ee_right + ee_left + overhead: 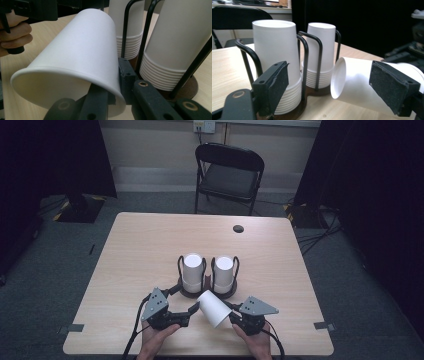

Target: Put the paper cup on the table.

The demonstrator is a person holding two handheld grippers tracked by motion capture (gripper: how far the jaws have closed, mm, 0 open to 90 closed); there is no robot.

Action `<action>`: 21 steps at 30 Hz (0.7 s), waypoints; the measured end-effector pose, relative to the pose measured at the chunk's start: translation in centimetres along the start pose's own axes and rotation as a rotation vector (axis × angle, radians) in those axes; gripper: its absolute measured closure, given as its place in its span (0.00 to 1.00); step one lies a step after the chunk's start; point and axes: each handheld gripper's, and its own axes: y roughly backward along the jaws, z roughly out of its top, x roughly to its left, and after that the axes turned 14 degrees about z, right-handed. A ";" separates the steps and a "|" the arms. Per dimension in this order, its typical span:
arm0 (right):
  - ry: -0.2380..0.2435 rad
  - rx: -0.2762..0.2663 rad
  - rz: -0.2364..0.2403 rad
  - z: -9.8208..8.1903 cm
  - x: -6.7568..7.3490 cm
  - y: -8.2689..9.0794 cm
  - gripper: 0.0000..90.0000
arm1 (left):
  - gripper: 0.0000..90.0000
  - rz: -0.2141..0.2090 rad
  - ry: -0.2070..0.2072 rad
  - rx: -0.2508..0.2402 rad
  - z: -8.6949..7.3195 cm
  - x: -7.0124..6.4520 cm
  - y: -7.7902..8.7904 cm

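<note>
The rectangular light wood-grain table (140, 245) has rounded corners and a round dark cable hole (238, 228) near its far edge, well beyond both claws. Directly on it, just ahead of the claws, stands a dark round-based wire cup holder (208, 290) carrying two stacks of white paper cups (192, 270).

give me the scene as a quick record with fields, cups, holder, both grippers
loose cup: white paper cup, tilted on its side, base towards the left gripper
right gripper: jaws shut on the loose cup's rim wall
left gripper: jaws open, one on each side of the cup's base end, pads not pressing
holder: black wire cup holder with two bays
stacks: two upside-down stacks of white cups, one per bay
surface: light wooden table
behind: black folding chair
</note>
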 end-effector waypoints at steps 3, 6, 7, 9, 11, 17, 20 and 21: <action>-0.014 0.023 0.014 0.1 -0.2 0.0 0.96 | 0.20 -0.001 -0.032 0.022 -0.2 0.1 -0.1; -0.025 0.047 0.028 0.2 -0.4 0.0 0.96 | 0.22 -0.023 -0.060 0.032 -0.3 0.0 -0.1; -0.025 0.047 0.028 0.2 -0.4 0.0 0.96 | 0.22 -0.023 -0.060 0.032 -0.3 0.0 -0.1; -0.029 0.068 0.037 0.6 -0.7 0.1 0.96 | 0.21 -0.013 -0.105 0.039 -0.4 -0.3 -0.2; -0.032 0.091 0.039 1.0 -0.9 0.2 0.96 | 0.20 -0.013 -0.121 0.042 -0.5 -0.4 -0.2; -0.034 0.153 0.067 1.8 -1.2 0.2 0.96 | 0.17 -0.034 -0.196 0.049 -1.0 -1.4 -0.2; -0.049 0.158 0.093 2.0 -1.3 0.1 0.96 | 0.17 -0.042 -0.241 0.053 -1.2 -2.0 -0.2; -0.051 0.168 0.092 2.0 -1.3 0.1 0.96 | 0.17 -0.045 -0.254 0.055 -1.3 -2.1 -0.2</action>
